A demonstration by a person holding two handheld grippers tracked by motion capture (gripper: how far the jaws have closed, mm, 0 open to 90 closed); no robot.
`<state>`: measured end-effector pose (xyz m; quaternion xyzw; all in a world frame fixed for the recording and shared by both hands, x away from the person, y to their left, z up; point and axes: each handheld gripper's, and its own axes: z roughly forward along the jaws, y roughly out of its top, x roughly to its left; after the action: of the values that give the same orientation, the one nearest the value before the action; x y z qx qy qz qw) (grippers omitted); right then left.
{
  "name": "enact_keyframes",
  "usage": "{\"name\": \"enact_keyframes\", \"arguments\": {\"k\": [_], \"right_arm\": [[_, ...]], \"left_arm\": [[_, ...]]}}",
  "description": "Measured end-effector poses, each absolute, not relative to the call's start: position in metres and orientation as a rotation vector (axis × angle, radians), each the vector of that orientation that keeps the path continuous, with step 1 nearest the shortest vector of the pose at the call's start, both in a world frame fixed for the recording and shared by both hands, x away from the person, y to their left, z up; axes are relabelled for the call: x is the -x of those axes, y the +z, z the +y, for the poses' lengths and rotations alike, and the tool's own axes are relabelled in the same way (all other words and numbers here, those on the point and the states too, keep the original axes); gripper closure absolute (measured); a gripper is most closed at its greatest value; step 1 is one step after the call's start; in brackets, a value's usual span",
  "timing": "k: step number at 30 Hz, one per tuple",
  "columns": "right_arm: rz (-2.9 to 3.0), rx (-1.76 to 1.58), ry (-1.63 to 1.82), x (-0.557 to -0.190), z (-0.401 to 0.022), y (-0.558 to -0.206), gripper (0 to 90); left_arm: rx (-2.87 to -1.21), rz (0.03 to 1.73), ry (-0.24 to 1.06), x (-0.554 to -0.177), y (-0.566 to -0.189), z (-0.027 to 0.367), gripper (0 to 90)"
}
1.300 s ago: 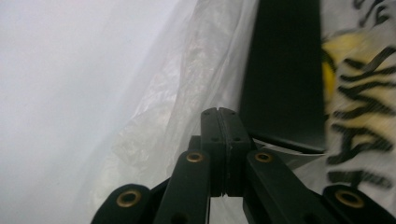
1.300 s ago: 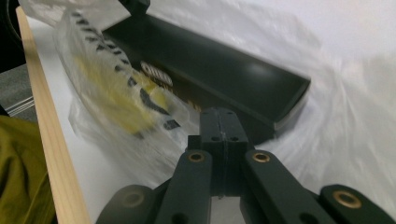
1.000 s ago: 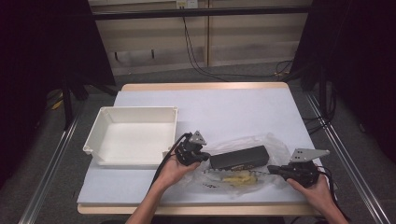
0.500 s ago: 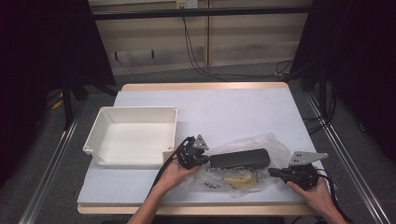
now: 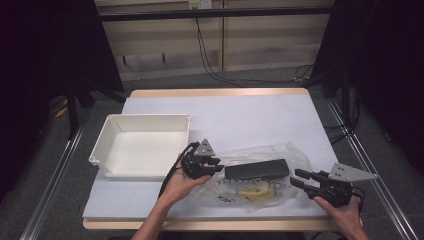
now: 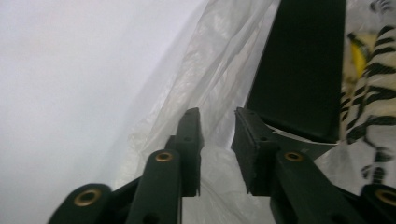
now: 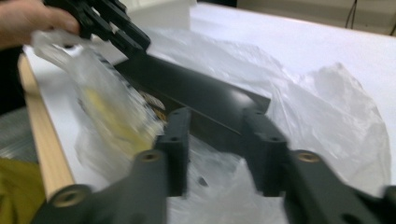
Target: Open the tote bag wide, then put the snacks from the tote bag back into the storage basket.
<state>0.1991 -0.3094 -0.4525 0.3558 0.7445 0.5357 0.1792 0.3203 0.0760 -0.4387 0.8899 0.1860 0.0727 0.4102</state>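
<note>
My right gripper (image 5: 299, 178) sits nearest to me, at the front right of the table (image 5: 260, 107), with its grey three-cornered plate uppermost and its jaws pointing left toward the clear plastic bag (image 5: 295, 152). Its jaws have just been opening; in the right gripper view (image 7: 217, 154) they stand apart with a gap between them, loose bag film lies in and below that gap, and the pads press on nothing. The bag lies on the white table cover between my two grippers. Inside it, a flat black rectangular item (image 5: 257, 169) lies lengthwise from left to right, and a yellow item (image 5: 256, 191) lies just in front of it, on the side nearer to me. In the right gripper view the black item (image 7: 196, 95) lies just beyond the jaw tips, set at an angle across them, and the yellow item (image 7: 105, 109) is blurred to the left of it. My left gripper (image 5: 216, 165) is at the left end of the bag, its jaws pointing right at the near end of the black item. Its jaws have also just been opening; in the left gripper view (image 6: 217, 122) they are slightly spread, with crumpled film between and behind them and no grip on it, and the black item (image 6: 303, 65) lies just beyond the right-hand jaw. Farther left, well apart from the bag, stands a white tray (image 5: 107, 135).
</note>
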Motion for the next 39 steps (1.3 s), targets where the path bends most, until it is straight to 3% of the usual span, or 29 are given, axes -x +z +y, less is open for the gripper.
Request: {"name": "enact_keyframes", "arguments": {"k": [9,23,39], "right_arm": [[2.029,-1.01,1.533,-0.188,-0.308,-0.447,35.1],[1.995,-1.05,1.568,-0.175,-0.308,-0.442,1.3],[2.026,-1.034,1.561,-0.177,-0.31,-0.446,3.0]], "left_arm": [[-2.16,0.426,0.177,-0.317,-0.418,0.085,62.1],[-2.201,0.311,0.121,-0.309,-0.406,0.068,60.8],[-2.314,0.196,0.04,-0.315,-0.417,0.039,57.0]]}}
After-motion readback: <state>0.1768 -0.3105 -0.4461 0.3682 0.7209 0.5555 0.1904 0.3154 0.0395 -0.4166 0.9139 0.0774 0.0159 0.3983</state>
